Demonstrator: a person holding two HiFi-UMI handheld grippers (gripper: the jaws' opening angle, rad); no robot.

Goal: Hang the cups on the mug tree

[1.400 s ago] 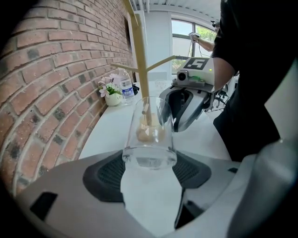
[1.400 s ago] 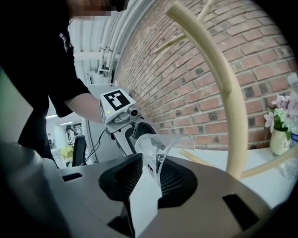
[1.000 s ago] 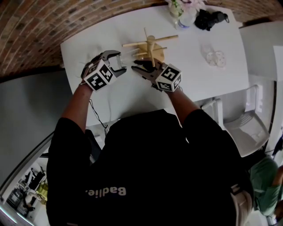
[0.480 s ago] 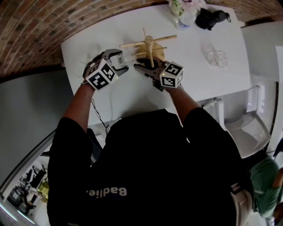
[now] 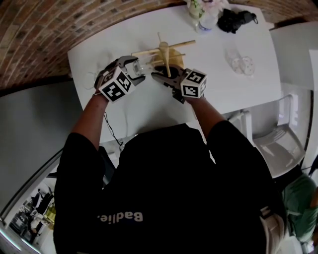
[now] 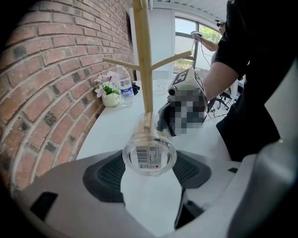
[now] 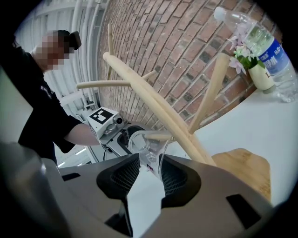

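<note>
The wooden mug tree stands on the white table, also visible as the mug tree and the mug tree. My left gripper is shut on a clear glass cup lying on its side, with its labelled base toward the camera and its mouth toward the trunk. My right gripper faces it from the other side. Its jaws are opening, and the edge of the cup sits between the pad tips without being pressed. A wooden peg reaches the cup's rim.
Two more clear cups stand on the table to the right. At the far edge are a water bottle, a small flower vase and a black object. A brick wall runs behind the table. White chairs stand at the right.
My left gripper has carried the cup right and farther in, up to the mug tree. The right gripper has shifted slightly toward the tree's base.
</note>
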